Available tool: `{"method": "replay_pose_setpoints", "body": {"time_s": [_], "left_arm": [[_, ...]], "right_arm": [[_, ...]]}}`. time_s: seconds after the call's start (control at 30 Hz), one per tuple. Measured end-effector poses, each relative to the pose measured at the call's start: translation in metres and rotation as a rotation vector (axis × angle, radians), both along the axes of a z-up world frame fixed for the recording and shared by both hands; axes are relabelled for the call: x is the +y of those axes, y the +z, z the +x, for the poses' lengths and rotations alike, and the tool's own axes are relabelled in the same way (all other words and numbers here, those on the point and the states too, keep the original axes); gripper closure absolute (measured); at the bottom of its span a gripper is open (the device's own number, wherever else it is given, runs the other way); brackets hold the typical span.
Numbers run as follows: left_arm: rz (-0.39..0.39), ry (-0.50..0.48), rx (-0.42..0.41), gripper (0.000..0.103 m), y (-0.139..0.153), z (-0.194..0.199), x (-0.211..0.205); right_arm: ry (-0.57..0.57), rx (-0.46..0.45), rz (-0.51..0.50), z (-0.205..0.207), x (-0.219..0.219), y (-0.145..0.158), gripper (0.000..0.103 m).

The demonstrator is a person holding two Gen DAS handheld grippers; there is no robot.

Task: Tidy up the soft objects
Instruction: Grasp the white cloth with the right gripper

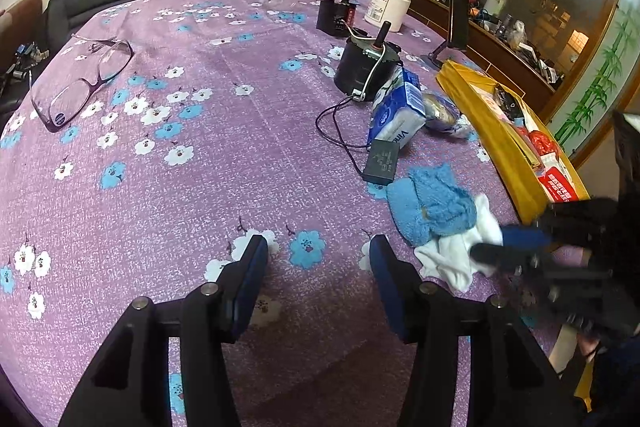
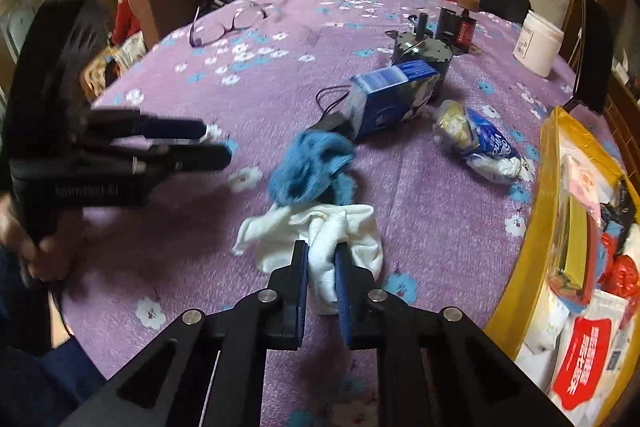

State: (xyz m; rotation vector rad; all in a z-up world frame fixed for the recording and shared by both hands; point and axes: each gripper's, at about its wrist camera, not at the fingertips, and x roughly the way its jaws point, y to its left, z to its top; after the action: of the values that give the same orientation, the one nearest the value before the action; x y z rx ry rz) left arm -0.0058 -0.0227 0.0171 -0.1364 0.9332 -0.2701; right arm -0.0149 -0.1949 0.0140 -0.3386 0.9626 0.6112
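A: Item one, nearest us: the white sock [image 2: 320,247], crumpled on the purple tablecloth [image 2: 200,227] close to the table's front edge. Condition?

B: We log it as soft, light and limp. It will sag and trail from whatever point we lift. The right gripper [image 2: 321,259] is clenched on a bunched fold at its near end, cloth squeezed between the blue pads. We judge that a fair hold: a thick fold will not slip as a single layer might.

A: Item two?

B: The blue fuzzy sock [image 2: 312,167], just behind the white one and overlapping its far edge. Fluffy, thicker, just as floppy. We expect it may drag along where the two touch. Best taken at the middle of the heap, where the pile is deepest.

A: The left gripper [image 1: 318,253]?

B: Released. Its fingers stand apart over bare tablecloth, beside the socks, holding nothing.

A: Further back?

B: A black adapter [image 1: 382,161] with its cord, a blue carton [image 1: 400,111] on its side, and a wrapped tissue pack [image 2: 476,143]. To the right, the yellow box [image 1: 496,143] at the table's edge, already holding packets. We judge it the likely place for soft goods.

A: Farthest?

B: Glasses [image 1: 86,83] and a white tub [image 1: 388,5], well apart from the socks.
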Motion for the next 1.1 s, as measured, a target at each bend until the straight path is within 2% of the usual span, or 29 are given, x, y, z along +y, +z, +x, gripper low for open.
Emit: {"method": "replay_pose_setpoints", "body": {"time_s": [0.03, 0.07, 0.1, 0.13, 0.2, 0.27, 0.3, 0.47, 0.53, 0.6, 0.7, 0.77, 1.0, 1.1], "left_arm": [[0.000, 0.001, 0.000, 0.051, 0.000, 0.000, 0.000], [0.001, 0.001, -0.001, 0.051, 0.000, 0.000, 0.000], [0.001, 0.002, -0.002, 0.051, 0.000, -0.001, 0.000], [-0.001, 0.003, -0.003, 0.051, 0.000, -0.001, 0.000], [-0.004, 0.006, -0.003, 0.051, 0.000, -0.001, 0.001], [-0.005, 0.009, -0.002, 0.051, 0.001, -0.001, 0.002], [-0.006, 0.010, -0.002, 0.051, 0.001, -0.001, 0.002], [-0.001, 0.007, -0.007, 0.051, 0.001, -0.002, 0.002], [-0.001, 0.008, -0.006, 0.051, 0.001, -0.002, 0.002], [-0.004, 0.010, -0.003, 0.051, 0.001, -0.001, 0.002], [-0.005, 0.010, 0.003, 0.051, 0.000, 0.000, 0.002], [-0.005, 0.009, 0.004, 0.051, 0.000, 0.000, 0.002], [0.019, 0.016, 0.001, 0.051, 0.004, -0.003, -0.003], [0.005, -0.027, 0.010, 0.050, 0.010, -0.008, -0.014]], "right_arm": [[0.001, -0.024, -0.024, -0.004, 0.004, -0.002, 0.084], [-0.001, -0.038, -0.044, -0.007, 0.007, -0.004, 0.078], [-0.011, -0.049, -0.060, -0.007, 0.009, -0.005, 0.067], [-0.028, -0.050, -0.066, -0.007, 0.009, -0.005, 0.062], [-0.047, -0.030, -0.044, -0.007, 0.009, -0.002, 0.038], [-0.054, -0.044, -0.030, -0.010, 0.010, 0.003, 0.021], [-0.057, -0.052, -0.032, -0.011, 0.010, 0.003, 0.018], [-0.107, -0.050, -0.070, -0.001, 0.018, -0.004, 0.018], [-0.127, -0.035, -0.057, 0.004, 0.017, -0.009, 0.033], [-0.142, -0.053, -0.065, 0.004, 0.015, -0.011, 0.060], [-0.160, -0.063, -0.034, 0.004, 0.005, -0.007, 0.080], [-0.175, -0.063, 0.006, 0.002, -0.005, -0.005, 0.083], [-0.228, -0.100, 0.129, -0.015, -0.028, 0.010, 0.084], [-0.254, -0.120, 0.173, -0.018, -0.043, 0.019, 0.084]]}}
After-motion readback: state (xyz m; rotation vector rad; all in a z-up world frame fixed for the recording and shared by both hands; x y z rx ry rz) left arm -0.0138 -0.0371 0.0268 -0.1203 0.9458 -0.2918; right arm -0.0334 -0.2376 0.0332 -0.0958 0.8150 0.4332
